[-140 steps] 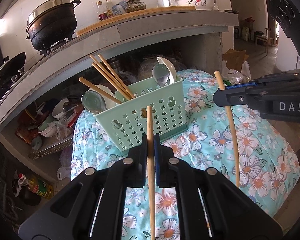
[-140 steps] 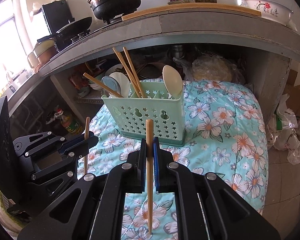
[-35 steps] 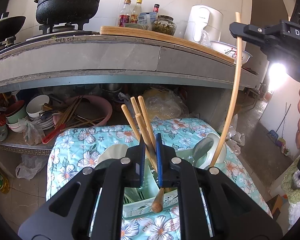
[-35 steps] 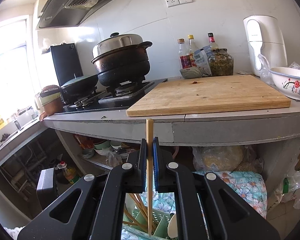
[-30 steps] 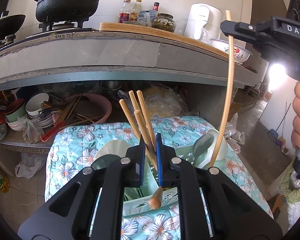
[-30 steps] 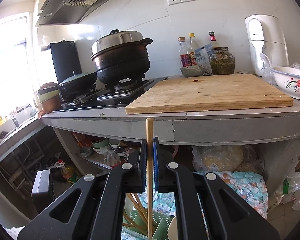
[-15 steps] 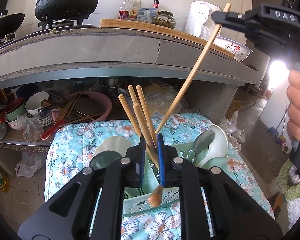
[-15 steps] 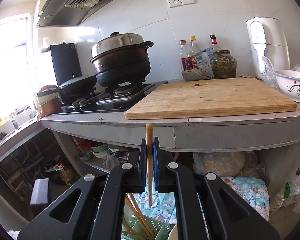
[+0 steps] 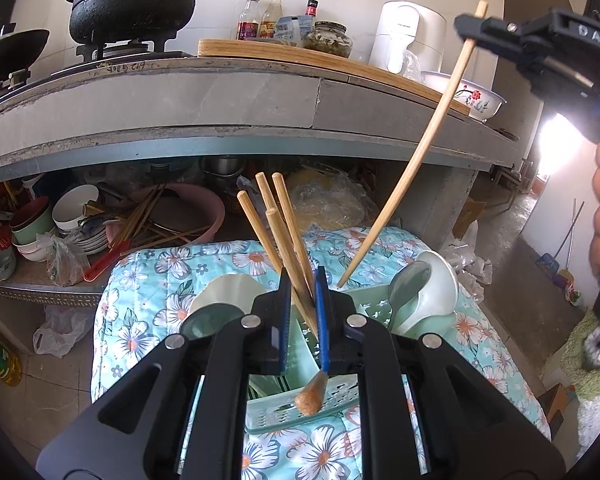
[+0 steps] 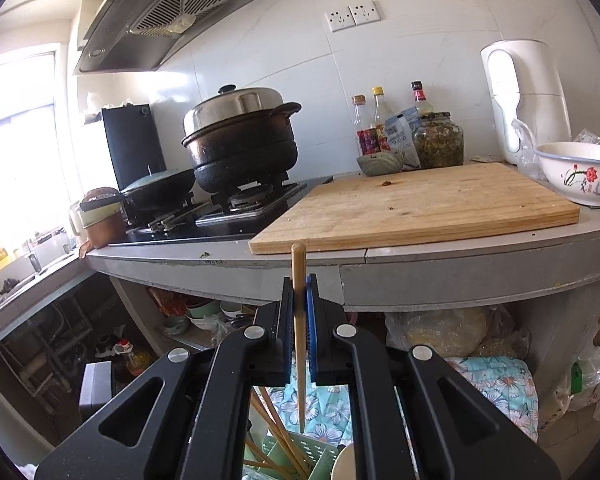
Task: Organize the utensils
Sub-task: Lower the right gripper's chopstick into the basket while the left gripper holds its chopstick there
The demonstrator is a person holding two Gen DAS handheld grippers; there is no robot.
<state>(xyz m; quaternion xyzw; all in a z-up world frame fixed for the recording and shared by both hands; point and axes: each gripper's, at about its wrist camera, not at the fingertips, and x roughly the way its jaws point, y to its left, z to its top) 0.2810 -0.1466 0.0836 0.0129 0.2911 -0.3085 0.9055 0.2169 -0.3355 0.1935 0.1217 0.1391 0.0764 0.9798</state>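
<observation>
My left gripper (image 9: 302, 308) is nearly closed with a wooden chopstick (image 9: 290, 260) between its jaws, leaning among other chopsticks in the green utensil basket (image 9: 276, 408). My right gripper (image 10: 299, 316) pinches another chopstick (image 10: 299, 344) near its top, tip hanging just above the basket. The basket stands on a floral-covered surface (image 9: 148, 272) below the kitchen counter (image 9: 220, 100).

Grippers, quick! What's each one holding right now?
Left gripper: closed on a chopstick over the green basket.
Right gripper: closed on another chopstick.
</observation>
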